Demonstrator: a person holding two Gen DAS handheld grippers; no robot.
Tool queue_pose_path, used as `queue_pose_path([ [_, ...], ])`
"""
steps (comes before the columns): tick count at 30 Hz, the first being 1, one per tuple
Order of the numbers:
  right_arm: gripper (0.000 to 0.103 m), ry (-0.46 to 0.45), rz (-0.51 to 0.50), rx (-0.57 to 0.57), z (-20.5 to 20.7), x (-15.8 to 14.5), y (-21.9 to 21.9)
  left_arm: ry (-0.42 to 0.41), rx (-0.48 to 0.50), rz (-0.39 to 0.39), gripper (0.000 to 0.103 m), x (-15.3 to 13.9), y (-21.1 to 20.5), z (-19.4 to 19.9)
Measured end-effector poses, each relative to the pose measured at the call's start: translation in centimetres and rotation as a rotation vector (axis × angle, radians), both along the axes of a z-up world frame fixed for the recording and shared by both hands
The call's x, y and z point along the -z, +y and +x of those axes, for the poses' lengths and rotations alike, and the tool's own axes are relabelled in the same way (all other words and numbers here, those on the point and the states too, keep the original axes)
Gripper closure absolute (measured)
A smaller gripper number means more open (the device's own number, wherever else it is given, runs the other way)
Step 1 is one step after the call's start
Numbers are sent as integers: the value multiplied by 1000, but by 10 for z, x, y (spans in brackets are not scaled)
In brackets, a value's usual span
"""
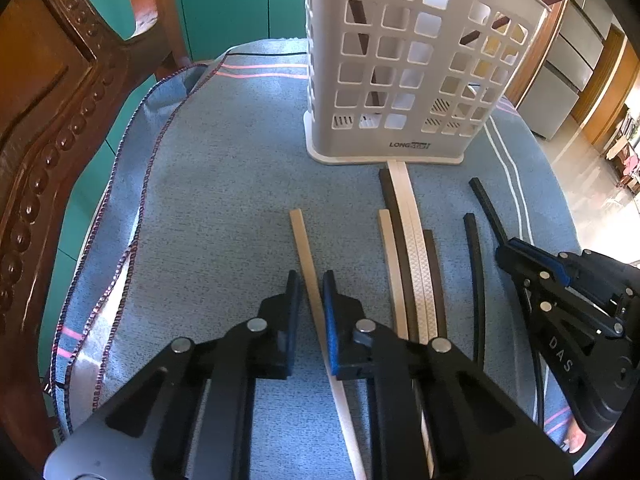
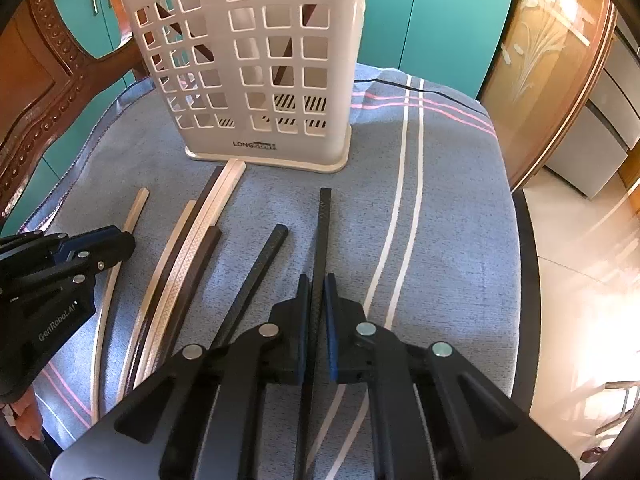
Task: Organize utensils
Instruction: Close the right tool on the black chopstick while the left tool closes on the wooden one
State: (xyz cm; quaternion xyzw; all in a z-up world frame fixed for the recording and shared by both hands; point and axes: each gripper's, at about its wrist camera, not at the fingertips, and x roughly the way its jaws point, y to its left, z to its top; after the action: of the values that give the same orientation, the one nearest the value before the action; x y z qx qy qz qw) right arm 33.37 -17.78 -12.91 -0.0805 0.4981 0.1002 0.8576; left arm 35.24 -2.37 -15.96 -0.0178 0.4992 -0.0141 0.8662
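Between the fingers of the left gripper: one pale wooden chopstick, lying flat on the blue cloth, its far end toward 12 o'clock. Jaws narrow, straddling the stick; whether the pads actually press it cannot be told from the left wrist view.

Between the fingers of the right gripper: one black chopstick, also flat on the cloth, far end at 12 o'clock. Jaws drawn close about it, seemingly touching both sides; it does not look lifted.

Loose stock, cloth:
- second black chopstick, at 10 o'clock of the right gripper, just beside.
- bundle of pale, dark brown and patterned white chopsticks, further toward 9 o'clock, far ends near the holder's base.

Receptacle: white perforated utensil holder, upright at 12 o'clock, already containing a few dark sticks, leaning.

Step, by judgement: paired pick-up, early in the task; most sticks remain on the cloth.

Next move calls for: firm closure on each stick, lift clear of the cloth, tilt toward upright, then carry over the holder's rim and lower in. Thin sticks may pivot in the pads.
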Motion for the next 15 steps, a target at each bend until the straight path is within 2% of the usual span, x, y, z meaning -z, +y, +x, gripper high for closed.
queue_pose_path([
  [15, 93, 0, 5, 6, 1, 0, 0, 0, 15, 28, 86, 1, -7, -2],
])
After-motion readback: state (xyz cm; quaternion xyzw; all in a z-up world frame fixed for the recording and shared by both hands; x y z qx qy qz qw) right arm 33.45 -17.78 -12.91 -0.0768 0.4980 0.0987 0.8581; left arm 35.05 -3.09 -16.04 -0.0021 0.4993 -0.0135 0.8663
